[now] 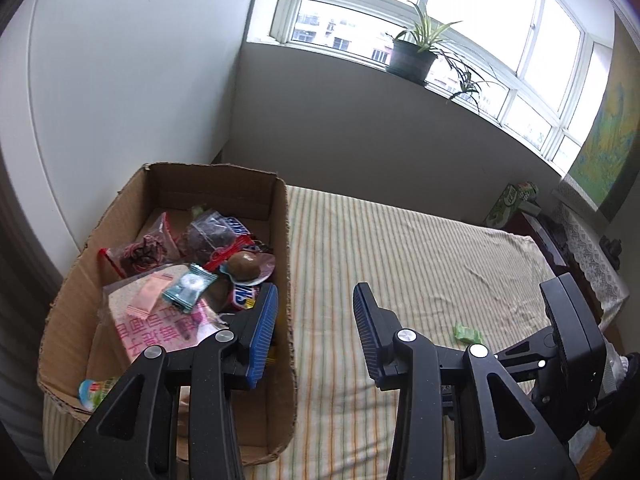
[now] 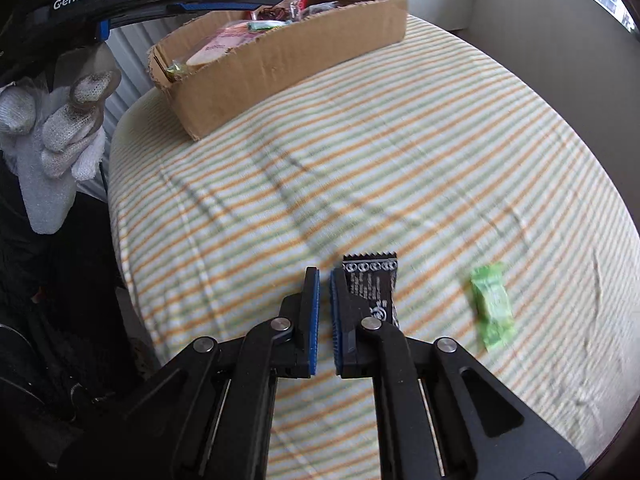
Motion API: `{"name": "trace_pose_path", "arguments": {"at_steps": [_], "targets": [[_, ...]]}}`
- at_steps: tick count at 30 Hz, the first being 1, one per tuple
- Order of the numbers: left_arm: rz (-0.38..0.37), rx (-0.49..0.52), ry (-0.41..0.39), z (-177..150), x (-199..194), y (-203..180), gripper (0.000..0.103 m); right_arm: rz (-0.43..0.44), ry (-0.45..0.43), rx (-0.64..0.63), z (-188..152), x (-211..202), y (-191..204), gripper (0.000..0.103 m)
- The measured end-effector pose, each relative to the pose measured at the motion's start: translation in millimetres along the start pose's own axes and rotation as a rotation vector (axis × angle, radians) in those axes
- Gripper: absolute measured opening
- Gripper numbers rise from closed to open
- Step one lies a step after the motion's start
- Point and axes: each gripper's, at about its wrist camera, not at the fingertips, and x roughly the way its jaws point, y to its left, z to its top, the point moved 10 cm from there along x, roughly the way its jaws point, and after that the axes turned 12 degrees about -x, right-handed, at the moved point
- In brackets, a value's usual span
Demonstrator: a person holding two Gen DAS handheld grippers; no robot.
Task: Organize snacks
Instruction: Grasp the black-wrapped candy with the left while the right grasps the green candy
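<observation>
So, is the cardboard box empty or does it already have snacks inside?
Not empty. The cardboard box holds many wrapped snacks; a green candy lies outside on the striped cloth.

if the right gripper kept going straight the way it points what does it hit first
Probably the striped cloth just ahead of the shut right gripper. The black crimped-edge snack wrapper lies beside its right finger, not between the pads, so it may brush that too; depth is unclear.

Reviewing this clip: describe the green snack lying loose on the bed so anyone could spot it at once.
Start at the striped bedspread and the cardboard box of snacks on it. Away from the box, out on the open cloth, lies a small green wrapper. It is bright green and crinkled, unlike the black wrapper right by the shut right gripper.
</observation>
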Motion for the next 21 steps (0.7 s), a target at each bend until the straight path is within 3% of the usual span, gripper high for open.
{"name": "trace_pose_path", "arguments": {"at_steps": [4,11,16,19,20,21], "targets": [[-0.021,0.041,0.034,-12,10,-26,0.038,-0.06,-0.003,0.079,-26,-16,-27,0.004],[-0.057,0.083,0.117,-37,26,-54,0.038,-0.09,-0.156,0.172,-53,-67,-41,0.005],[-0.075,0.247,0.192,-83,34,-87,0.038,-0.153,-0.133,0.23,-85,-81,-74,0.006],[-0.074,0.343,0.231,-108,40,-104,0.04,-0.168,-0.131,0.238,-80,-72,-80,0.03],[-0.069,0.368,0.238,-112,43,-108,0.046,-0.166,-0.137,0.237,-84,-74,-83,0.042],[-0.062,0.386,0.24,-114,45,-110,0.047,-0.163,-0.142,0.23,-84,-75,-82,0.045]]}}
